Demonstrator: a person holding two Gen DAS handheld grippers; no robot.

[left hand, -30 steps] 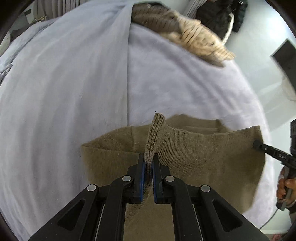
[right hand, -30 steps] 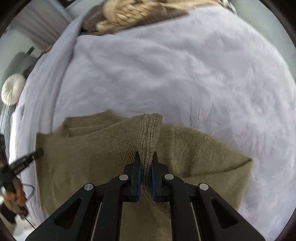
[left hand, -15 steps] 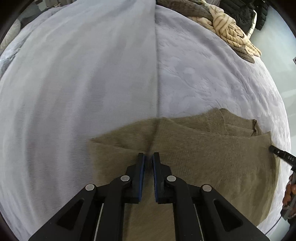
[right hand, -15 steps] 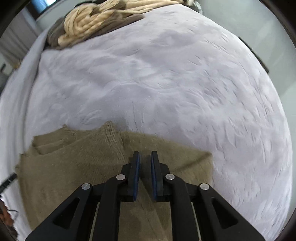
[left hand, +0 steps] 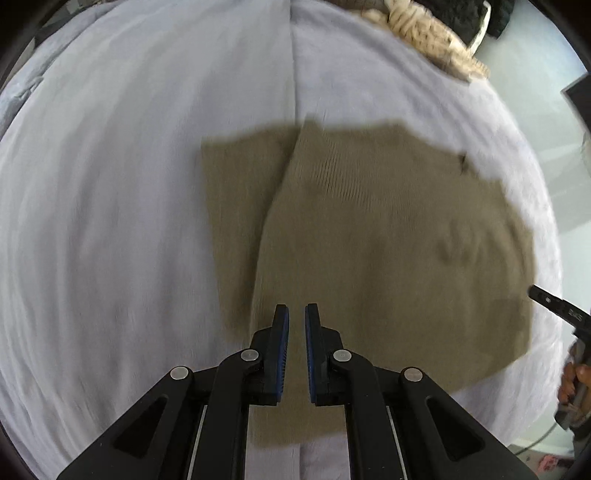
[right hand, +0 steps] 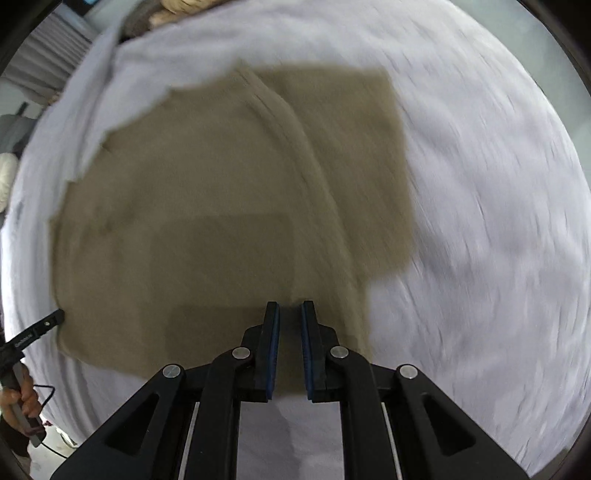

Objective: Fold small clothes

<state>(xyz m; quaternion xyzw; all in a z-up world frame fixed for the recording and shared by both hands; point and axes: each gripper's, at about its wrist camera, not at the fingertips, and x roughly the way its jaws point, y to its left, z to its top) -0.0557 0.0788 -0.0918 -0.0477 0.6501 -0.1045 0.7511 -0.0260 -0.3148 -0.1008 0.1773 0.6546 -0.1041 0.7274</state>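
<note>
From the left wrist camera, the brown sweater [left hand: 369, 240] lies flat on the pale bedspread [left hand: 110, 221], which is blurred. One layer is laid over another: a diagonal edge runs from the far side toward the left gripper [left hand: 296, 314], and a strip of the lower layer shows to its left. The left gripper hangs above the near part of the sweater with its jaws a little apart and nothing between them. At the right edge the tip of the right gripper [left hand: 554, 302] shows just beside the sweater's side, along with the hand [left hand: 576, 384] holding it. A heap of other clothes [left hand: 424, 29] sits at the far end of the bed.

From the right wrist camera, the same sweater [right hand: 221, 203] fills the middle of the bedspread [right hand: 498, 184], with a folded ridge curving from the far edge toward the right gripper [right hand: 289, 310]. Its jaws also stand slightly apart and empty, above the sweater's near edge. The left gripper's tip [right hand: 44, 325] is at the sweater's left corner.

By the look of it, at least one fold is laid down and let go. The bundle looks broad, so further folds probably remain, and the heap beyond looks untouched.
</note>
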